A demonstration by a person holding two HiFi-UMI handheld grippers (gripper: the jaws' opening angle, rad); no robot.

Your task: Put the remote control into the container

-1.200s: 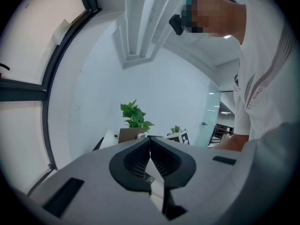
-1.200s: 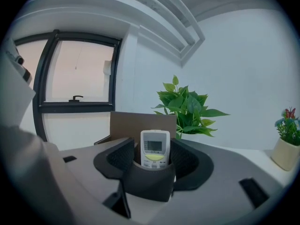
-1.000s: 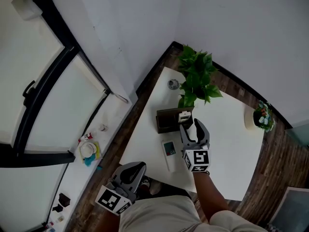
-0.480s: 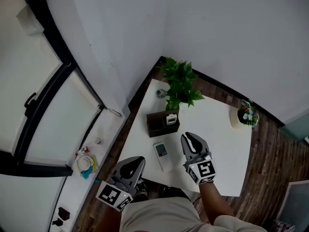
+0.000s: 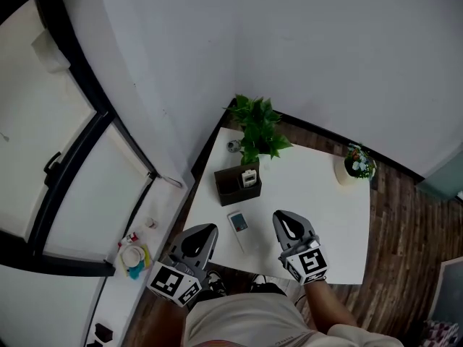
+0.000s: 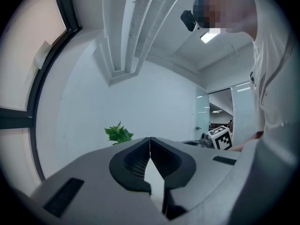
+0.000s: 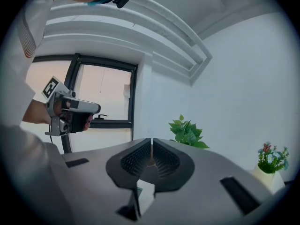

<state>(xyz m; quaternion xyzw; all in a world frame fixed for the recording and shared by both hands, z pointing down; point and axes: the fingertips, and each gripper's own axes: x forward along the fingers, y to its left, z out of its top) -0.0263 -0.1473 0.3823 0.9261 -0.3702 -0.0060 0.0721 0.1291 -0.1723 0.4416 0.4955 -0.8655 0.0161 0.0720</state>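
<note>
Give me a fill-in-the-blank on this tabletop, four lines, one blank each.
The brown container holds ____ remote control, standing upright.
The other remote lies flat on the ____ table.
The leafy plant stands just ____ the container, toward the wall.
In the head view, the flower pot sits near the table's far ____ corner.
Missing: one; white; behind; right.

Soft daylight from the window (image 7: 101, 102), fisheye-warped edges, dark corners

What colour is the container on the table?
The container is dark brown; the head view shows it best.
</note>
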